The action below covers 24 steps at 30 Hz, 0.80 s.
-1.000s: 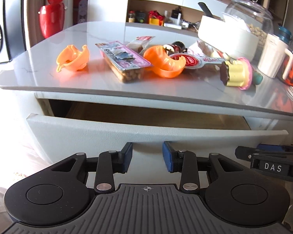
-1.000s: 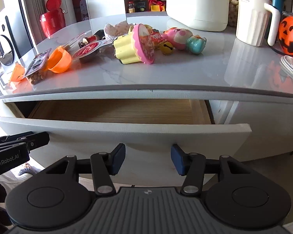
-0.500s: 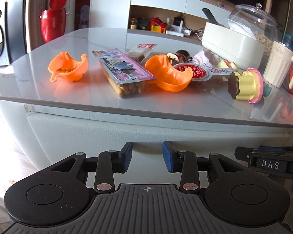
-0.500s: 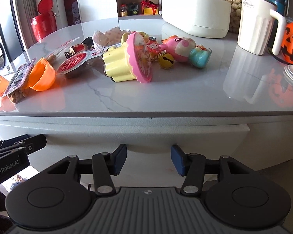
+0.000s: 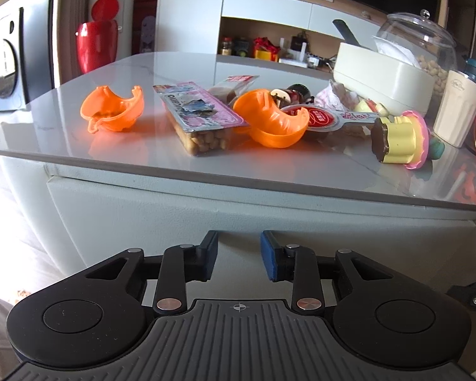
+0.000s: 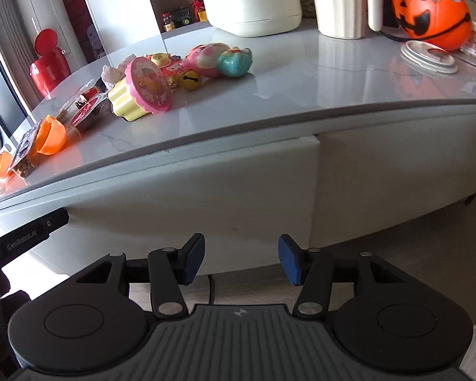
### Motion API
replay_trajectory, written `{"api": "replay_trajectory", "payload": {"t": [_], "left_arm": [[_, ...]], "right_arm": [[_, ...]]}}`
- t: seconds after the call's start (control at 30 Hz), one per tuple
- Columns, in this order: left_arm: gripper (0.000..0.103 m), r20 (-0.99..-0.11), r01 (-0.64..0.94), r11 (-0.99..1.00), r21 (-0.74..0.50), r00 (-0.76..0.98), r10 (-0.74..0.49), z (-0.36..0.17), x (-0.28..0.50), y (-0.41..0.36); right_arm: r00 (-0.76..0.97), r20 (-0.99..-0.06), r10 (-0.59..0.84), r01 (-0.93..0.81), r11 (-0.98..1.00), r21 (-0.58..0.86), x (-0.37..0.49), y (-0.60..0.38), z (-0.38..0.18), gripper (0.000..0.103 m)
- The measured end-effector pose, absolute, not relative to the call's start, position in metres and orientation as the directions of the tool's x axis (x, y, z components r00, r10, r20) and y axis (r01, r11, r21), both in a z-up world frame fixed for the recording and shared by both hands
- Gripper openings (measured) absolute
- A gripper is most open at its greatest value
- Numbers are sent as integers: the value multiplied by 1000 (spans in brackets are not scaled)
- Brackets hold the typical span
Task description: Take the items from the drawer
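Note:
The white drawer front (image 5: 181, 209) (image 6: 225, 190) sits flush under the grey countertop (image 5: 206, 171) (image 6: 301, 95), so its inside is hidden. My left gripper (image 5: 239, 257) is open with nothing between its blue pads, close in front of the drawer face. My right gripper (image 6: 241, 259) is also open and holds nothing, a little back from the drawer front near its right end. On the counter lie two orange shell halves (image 5: 114, 112) (image 5: 271, 117), a snack pack (image 5: 200, 120) and a yellow cupcake toy (image 5: 396, 141) (image 6: 141, 93).
A white tub (image 6: 252, 4), a cream jug (image 6: 344, 0), an orange pumpkin bucket (image 6: 431, 12) and a round lid (image 6: 428, 57) stand at the counter's back and right. A pink and teal plush toy (image 6: 219, 58) lies mid-counter. A red bin (image 5: 95, 44) stands far left.
The drawer was open one second ago, showing its wooden bottom, and now sits closed. Both grippers have since drawn back; the right one has tilted and swung right.

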<state>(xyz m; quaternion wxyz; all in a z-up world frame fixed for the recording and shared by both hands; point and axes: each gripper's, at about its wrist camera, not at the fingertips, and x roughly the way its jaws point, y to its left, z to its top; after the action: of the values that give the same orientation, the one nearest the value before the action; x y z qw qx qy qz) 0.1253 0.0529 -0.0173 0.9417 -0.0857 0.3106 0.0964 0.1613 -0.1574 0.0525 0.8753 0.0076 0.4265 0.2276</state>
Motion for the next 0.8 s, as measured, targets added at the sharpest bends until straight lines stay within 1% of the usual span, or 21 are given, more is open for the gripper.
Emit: {"api": "replay_trajectory", "payload": {"t": [0.03,0.1,0.17,0.2,0.23,0.27,0.3,0.4,0.6,0.67,0.73,0.8], "left_arm": [[20,-598,-227,969,-98,791,125,-18,125,51],[14,-587,-212,975,-73,799,129,-19,124,45],[14,-578,-198,979,-40,804,139,-22,124,40],[21,-573,-188,981,-36,808,134,-22,124,39],[40,-572,-164,985,-49,813,107,-22,125,38],[48,-576,-135,989,-65,814,73,-22,127,36],[52,-585,-111,991,-73,810,48,-22,129,34],[51,-586,-96,994,-47,809,51,-25,131,27],[52,-586,-104,994,-42,808,60,-25,132,25],[62,-582,-92,995,-39,811,52,-26,132,22],[86,-578,-56,997,-61,816,10,-28,134,19],[95,-574,-30,996,-83,819,-23,-31,136,18]], "right_arm": [[531,-740,411,-385,896,221,158,-165,54,52],[530,-735,423,-370,895,248,154,-176,55,53],[532,-730,430,-359,895,265,151,-183,55,53],[533,-729,429,-356,896,266,149,-185,54,53],[533,-730,427,-355,896,265,148,-186,53,53],[535,-729,427,-357,896,263,147,-186,53,53],[538,-728,425,-360,897,257,146,-185,53,53],[547,-725,418,-372,898,237,141,-182,54,53],[567,-719,402,-397,898,189,134,-177,54,53],[573,-715,400,-404,897,178,133,-176,55,53],[579,-707,406,-416,893,172,130,-175,57,53],[581,-696,422,-435,884,172,125,-173,60,53]]}}
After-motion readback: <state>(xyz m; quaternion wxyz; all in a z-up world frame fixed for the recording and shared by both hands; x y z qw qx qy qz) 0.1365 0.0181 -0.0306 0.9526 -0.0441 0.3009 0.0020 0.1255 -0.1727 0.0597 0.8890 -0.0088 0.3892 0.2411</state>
